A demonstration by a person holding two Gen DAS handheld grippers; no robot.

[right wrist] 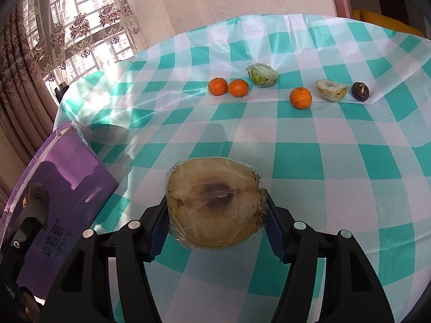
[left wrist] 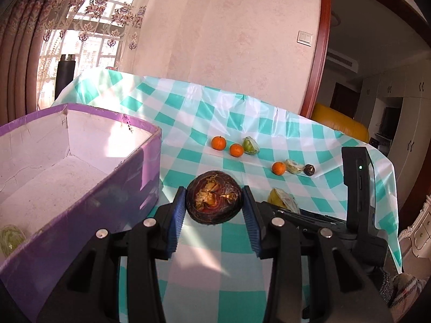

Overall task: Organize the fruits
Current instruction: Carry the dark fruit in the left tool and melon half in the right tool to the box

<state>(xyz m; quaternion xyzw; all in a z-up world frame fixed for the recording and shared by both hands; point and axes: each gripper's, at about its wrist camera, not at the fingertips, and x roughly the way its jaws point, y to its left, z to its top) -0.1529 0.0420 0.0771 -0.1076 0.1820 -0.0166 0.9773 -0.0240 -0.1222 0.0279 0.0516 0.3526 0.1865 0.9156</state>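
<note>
Purple box (left wrist: 80,177) left — both tools gripping fruit (wrapped, right).

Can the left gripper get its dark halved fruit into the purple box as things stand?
Probably yes. The left gripper holds the dark halved fruit, and the purple box sits right beside it with its top open. Nothing shows between them except the box's near wall, which the fruit would have to clear.

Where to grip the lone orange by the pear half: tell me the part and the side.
Take the orange across its widest middle, coming from the near side and above. It is round, so any width works, but the wrapped pear half lies close on its right; set the fingers front and back, not left and right.
</note>
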